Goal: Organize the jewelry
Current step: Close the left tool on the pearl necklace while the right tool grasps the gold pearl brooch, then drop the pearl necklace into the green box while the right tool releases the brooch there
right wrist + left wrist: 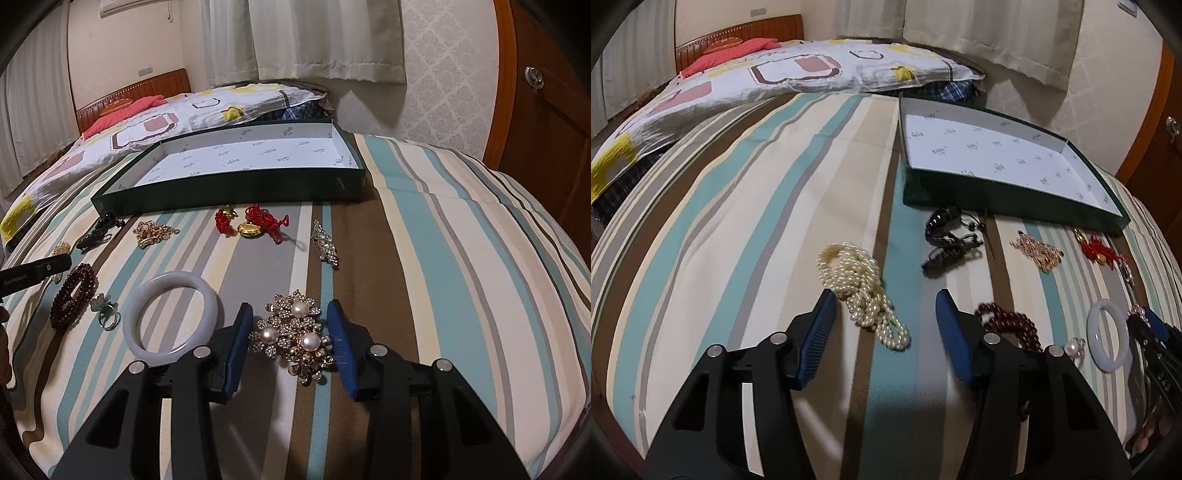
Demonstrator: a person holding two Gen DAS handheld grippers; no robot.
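While both grippers sit low over the striped bedspread [757, 206], the green box [236, 192] is empty w/ every piece lying in front of it.

Left gripper [886, 314]: fingers apart, pearl necklace [864, 295] partly between them, touching left pad only, not clamped. Risk: strands are loose, a pinch may catch 1 loop & drag the rest.

Right gripper [290, 332]: fingers bracket pearl brooch [295, 339], contact w/ pads unclear. Risk: uneven petals may slip out. White bangle [171, 317] just left could get nudged.

Both point steeply down & fwd toward box.
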